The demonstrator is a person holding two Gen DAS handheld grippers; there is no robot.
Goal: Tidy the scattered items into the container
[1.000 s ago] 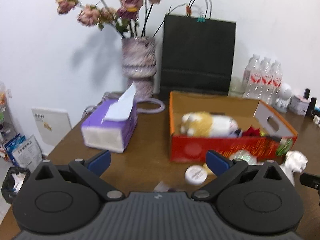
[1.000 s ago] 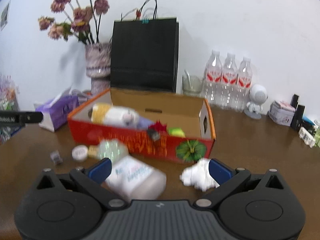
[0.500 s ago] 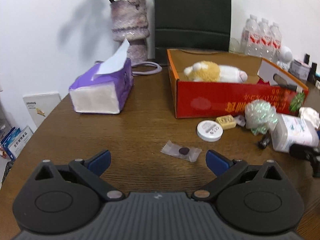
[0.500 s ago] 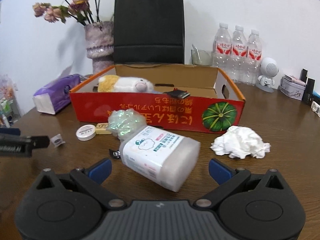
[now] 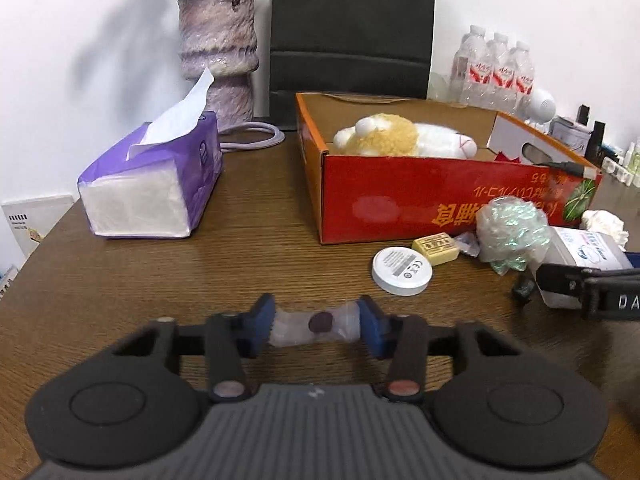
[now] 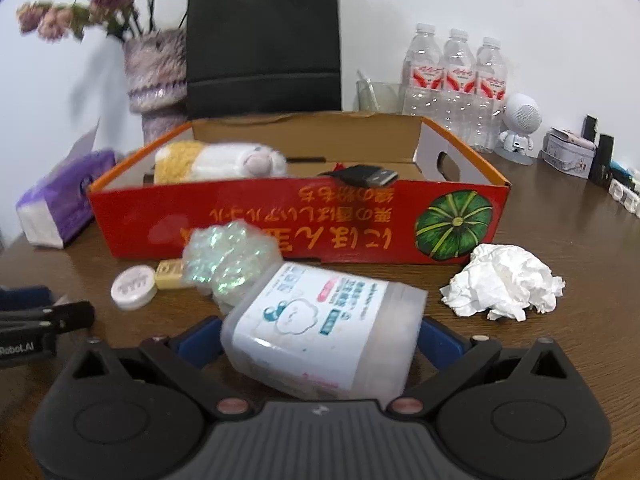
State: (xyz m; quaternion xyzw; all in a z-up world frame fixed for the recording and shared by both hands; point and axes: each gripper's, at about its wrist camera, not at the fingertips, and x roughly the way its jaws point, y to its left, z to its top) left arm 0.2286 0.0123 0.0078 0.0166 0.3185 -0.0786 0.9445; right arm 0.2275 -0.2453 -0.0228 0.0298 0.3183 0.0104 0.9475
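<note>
Wood-grain surface (image 5: 140,280) carries everything. Our left tongs (image 5: 316,322) are pinching a clear sachet (image 5: 316,324) with a dark disc inside, blue pads touching both its ends, low at the surface and well short of the box (image 5: 400,200). Our right tongs (image 6: 320,340) have the white jar (image 6: 324,332) lying on its side between the pads; both pads sit at its flanks, but we cannot tell whether they press it or stand just clear. Red cardboard box sits beyond, open top, holding a plush toy (image 6: 216,162) at its left end and a black USB plug (image 6: 364,176) resting over the front wall. Loose items in front of the box: round white puck (image 5: 402,270), tan block (image 5: 436,248) touching it on the right, iridescent wrapper ball (image 6: 228,264) just beside the block and against the jar, crumpled tissue (image 6: 504,282) to the right, apart from the jar. Purple tissue pack (image 5: 152,188) sits left of the box, vase (image 5: 218,48) and black bag (image 6: 264,40) behind, three water bottles (image 6: 456,88) at back right. From the left view, the right tongs' arm shows at the far right edge, next to the jar.
</note>
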